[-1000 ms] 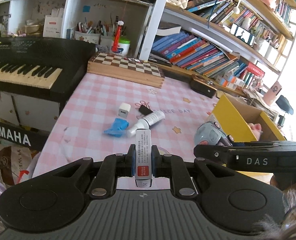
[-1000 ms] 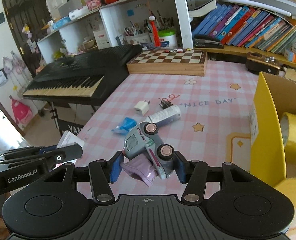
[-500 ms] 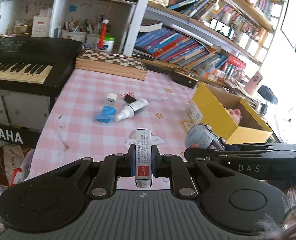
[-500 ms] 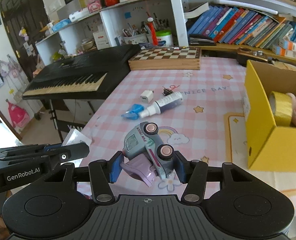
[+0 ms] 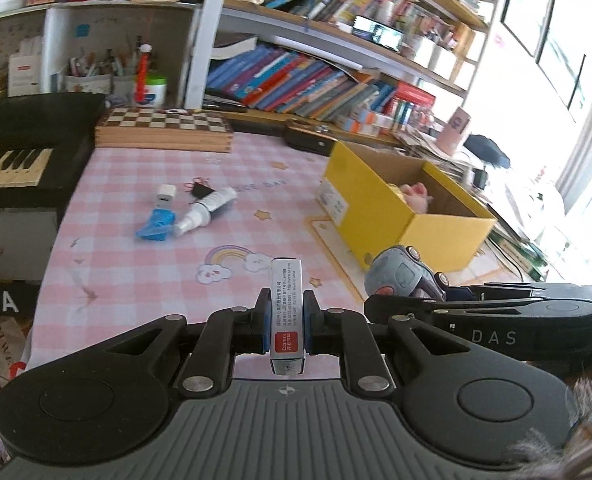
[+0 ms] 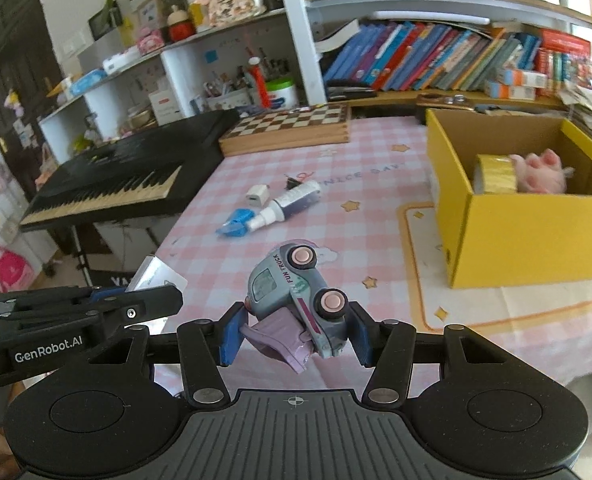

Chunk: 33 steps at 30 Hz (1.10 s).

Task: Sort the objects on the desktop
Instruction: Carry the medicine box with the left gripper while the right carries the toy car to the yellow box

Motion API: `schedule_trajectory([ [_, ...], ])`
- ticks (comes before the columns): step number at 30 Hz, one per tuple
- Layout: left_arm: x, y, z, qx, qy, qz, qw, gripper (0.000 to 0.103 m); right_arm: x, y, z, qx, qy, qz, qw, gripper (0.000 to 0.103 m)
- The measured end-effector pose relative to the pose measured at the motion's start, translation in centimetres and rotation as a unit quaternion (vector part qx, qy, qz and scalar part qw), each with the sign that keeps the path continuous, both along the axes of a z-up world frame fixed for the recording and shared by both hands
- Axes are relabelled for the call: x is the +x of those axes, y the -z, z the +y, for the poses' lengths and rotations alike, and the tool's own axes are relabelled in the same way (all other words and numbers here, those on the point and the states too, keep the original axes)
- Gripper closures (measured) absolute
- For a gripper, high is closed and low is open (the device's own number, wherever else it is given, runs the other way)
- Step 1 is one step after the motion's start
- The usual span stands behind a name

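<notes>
My left gripper (image 5: 286, 320) is shut on a small white box with a red label (image 5: 287, 312), held above the near edge of the pink checked table (image 5: 136, 280). My right gripper (image 6: 296, 328) is shut on a grey-blue toy truck (image 6: 296, 288) with a purple open door; the truck (image 5: 402, 276) also shows at the right of the left wrist view. An open yellow cardboard box (image 6: 524, 232) stands ahead to the right, holding a yellow tape roll (image 6: 496, 174) and a pink plush toy (image 6: 540, 170). The left gripper (image 6: 80, 312) shows at the lower left of the right wrist view.
On the table lie a white charger (image 5: 165, 195), a blue object (image 5: 156, 228), a spray bottle (image 5: 206, 210) and a black binder clip (image 5: 200, 190). A chessboard box (image 5: 164, 128) sits at the back, a black keyboard (image 6: 120, 184) to the left, bookshelves (image 5: 316, 80) behind.
Both grippers have swung to the right with their loads; the yellow box has come fully into view, and the loose items have slid left in both views.
</notes>
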<state>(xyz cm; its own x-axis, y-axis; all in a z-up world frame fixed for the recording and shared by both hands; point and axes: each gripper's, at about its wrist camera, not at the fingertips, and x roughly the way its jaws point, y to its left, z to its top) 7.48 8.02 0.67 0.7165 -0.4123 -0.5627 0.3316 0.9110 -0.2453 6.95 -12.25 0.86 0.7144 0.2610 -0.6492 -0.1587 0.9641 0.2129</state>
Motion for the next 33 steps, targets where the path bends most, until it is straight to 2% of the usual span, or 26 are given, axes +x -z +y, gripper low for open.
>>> schedule_trajectory([
  [16,-1.2,0.4,-3.1,0.000,0.079,0.001,0.9969,0.090,-4.0,0.6,-2.5,-0.001,0.076,0.012,0.997,0.050],
  [22,-1.0,0.3,-4.1,-0.005,0.095,-0.001,0.9954,0.090,-4.8,0.5,-3.4,-0.003,0.095,0.013,0.995,0.050],
  [33,-0.3,0.4,-7.7,-0.001,0.152,-0.001,0.9884,0.090,-6.2,0.6,-6.0,-0.001,0.143,0.015,0.990,0.050],
])
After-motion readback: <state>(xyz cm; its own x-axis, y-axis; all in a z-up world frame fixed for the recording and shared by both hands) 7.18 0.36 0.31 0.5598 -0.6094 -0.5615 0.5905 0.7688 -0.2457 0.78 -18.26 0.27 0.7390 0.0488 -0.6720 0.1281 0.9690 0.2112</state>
